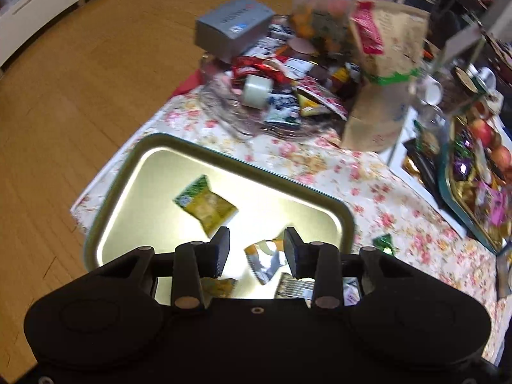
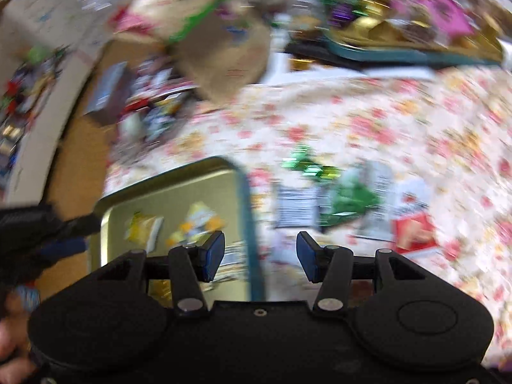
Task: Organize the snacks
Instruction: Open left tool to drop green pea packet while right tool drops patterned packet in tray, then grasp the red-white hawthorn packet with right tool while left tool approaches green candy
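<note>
A metal tray lies on the flowered tablecloth near the table's left edge. On it are a yellow-green snack packet and a silver-orange packet. My left gripper hangs open over the tray; the silver-orange packet shows in the gap, and the pads do not touch it. In the blurred right wrist view, my right gripper is open and empty above the tray's right rim. On the cloth to its right lie a green packet, a striped packet and a red packet.
A glass bowl heaped with snacks, a grey box and a brown paper bag crowd the far side. A teal tray of sweets and fruit stands at the right. Wooden floor lies past the table's left edge.
</note>
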Action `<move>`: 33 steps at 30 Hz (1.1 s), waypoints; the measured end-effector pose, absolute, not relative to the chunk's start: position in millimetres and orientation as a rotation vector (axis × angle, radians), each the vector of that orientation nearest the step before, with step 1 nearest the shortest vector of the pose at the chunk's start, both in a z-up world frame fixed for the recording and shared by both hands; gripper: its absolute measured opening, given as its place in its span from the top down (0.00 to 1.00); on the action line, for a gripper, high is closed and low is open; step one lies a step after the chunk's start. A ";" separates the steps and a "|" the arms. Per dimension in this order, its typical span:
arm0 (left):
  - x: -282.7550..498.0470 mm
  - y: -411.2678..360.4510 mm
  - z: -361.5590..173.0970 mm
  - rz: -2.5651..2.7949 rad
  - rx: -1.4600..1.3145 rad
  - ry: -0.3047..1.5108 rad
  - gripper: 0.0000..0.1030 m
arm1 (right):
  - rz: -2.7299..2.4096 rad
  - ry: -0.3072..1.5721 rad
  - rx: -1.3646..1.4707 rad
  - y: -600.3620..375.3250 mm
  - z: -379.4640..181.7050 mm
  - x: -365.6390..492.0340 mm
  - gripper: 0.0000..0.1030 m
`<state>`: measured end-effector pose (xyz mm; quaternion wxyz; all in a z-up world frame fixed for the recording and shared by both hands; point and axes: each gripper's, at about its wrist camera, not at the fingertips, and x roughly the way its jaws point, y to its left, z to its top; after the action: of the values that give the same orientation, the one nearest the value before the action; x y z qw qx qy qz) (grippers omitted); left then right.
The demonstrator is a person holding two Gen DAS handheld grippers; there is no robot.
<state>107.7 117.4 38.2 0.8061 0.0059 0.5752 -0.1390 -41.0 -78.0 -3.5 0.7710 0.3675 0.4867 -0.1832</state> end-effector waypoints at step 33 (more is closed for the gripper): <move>61.9 -4.9 32.5 -0.580 0.054 1.388 0.56 | -0.690 1.260 0.818 -175.8 -72.3 -73.0 0.51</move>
<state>61.9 -4.9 32.5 0.7300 0.0246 0.6302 -0.2634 -73.0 -175.8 -72.3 0.6774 0.3641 0.5608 -0.3068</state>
